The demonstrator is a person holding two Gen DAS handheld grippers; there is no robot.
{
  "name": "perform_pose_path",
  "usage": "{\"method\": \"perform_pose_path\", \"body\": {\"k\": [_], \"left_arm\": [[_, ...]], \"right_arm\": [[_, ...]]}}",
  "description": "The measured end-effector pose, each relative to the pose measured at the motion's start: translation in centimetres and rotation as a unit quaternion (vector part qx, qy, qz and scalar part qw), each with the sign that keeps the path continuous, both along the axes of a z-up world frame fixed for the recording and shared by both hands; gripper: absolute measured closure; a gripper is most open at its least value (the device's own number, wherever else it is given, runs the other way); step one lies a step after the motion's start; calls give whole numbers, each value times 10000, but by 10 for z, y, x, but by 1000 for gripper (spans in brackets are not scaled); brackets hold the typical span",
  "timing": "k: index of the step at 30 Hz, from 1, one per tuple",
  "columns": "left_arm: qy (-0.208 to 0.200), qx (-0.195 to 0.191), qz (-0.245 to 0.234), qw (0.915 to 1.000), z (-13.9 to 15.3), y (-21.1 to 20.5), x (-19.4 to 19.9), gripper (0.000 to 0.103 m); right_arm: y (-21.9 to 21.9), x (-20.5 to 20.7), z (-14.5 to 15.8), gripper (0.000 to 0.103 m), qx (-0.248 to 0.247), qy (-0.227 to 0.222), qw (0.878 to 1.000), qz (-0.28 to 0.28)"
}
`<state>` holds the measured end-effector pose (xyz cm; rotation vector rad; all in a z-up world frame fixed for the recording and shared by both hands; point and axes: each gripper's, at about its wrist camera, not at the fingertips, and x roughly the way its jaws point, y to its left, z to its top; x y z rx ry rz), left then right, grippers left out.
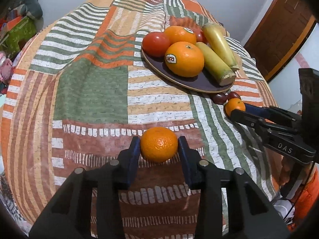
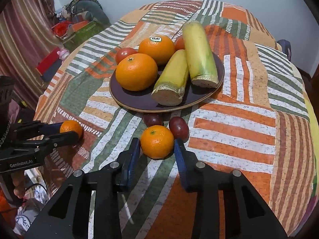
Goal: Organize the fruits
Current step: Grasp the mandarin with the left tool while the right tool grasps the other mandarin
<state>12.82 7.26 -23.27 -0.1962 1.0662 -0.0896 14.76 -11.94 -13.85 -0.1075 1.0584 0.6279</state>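
A small mandarin (image 1: 159, 147) lies on the patterned tablecloth, and my left gripper (image 1: 159, 146) is shut on it, blue pads against both sides. A second small mandarin (image 2: 157, 141) lies just in front of the dark plate (image 2: 135, 101); my right gripper (image 2: 157, 145) is shut on it the same way. Each wrist view shows the other gripper from the side, the right gripper (image 1: 236, 108) and the left gripper (image 2: 69, 131), each with its fruit. The plate holds two large oranges (image 2: 136, 71), tomatoes (image 2: 124, 53) and two yellow-green cane pieces (image 2: 199, 53).
Two dark red plums (image 2: 178, 128) lie against the right gripper's mandarin, between it and the plate. The round table drops off on all sides. Boxes and cloth clutter (image 2: 79, 29) sit beyond its left edge, and a wooden door (image 1: 279, 39) stands at the right.
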Motion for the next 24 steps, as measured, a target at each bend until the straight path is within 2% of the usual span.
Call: {"method": "perform_pose_path", "body": {"k": [5, 11, 24], "left_arm": [[-21, 5, -7, 10000, 2, 0, 0, 65], [-242, 72, -47, 9997, 18, 0, 5, 65], [-859, 164, -295, 9957, 60, -17, 52, 65]], "right_arm": [[0, -2, 5, 71, 18, -65, 10000, 61], [-4, 3, 22, 71, 125, -277, 9995, 11], [-1, 29, 50, 71, 243, -760, 9968, -73]]}}
